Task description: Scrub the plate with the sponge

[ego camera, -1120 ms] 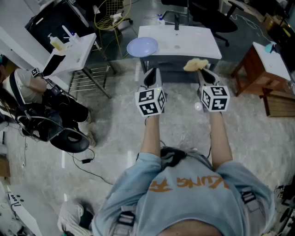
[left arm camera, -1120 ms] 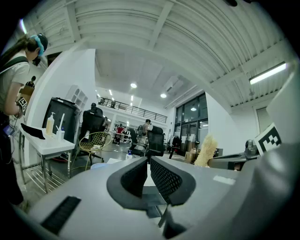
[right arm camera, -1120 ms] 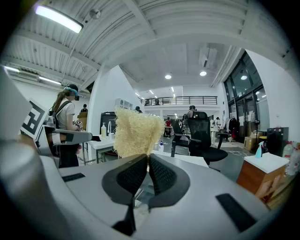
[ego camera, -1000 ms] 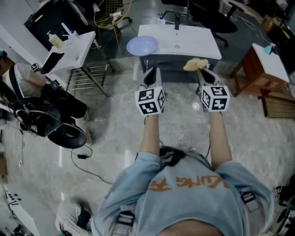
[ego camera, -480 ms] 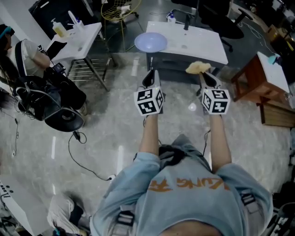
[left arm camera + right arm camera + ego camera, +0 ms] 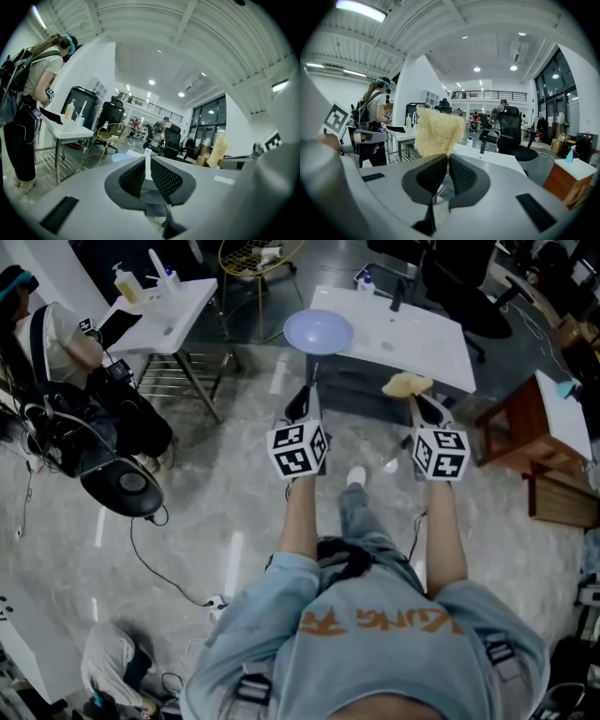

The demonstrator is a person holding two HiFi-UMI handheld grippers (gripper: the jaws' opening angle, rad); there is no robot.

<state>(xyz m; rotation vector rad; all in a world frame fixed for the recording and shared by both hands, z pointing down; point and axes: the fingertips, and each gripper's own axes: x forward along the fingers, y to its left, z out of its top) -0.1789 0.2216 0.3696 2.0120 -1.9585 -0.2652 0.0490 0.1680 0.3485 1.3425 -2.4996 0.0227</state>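
Though upside down, orange shirt lettering (image 6: 375, 620) illegible

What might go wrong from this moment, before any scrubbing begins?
1. The pale blue round plate sits at the left corner of the white table and seems to overhang its edge; a sideways scrub may push it off.
2. The left gripper is shut and empty, so nothing steadies the plate.
3. The right gripper pinches the yellow fibrous sponge only by its lower edge; under pressure it may fold or pull free.
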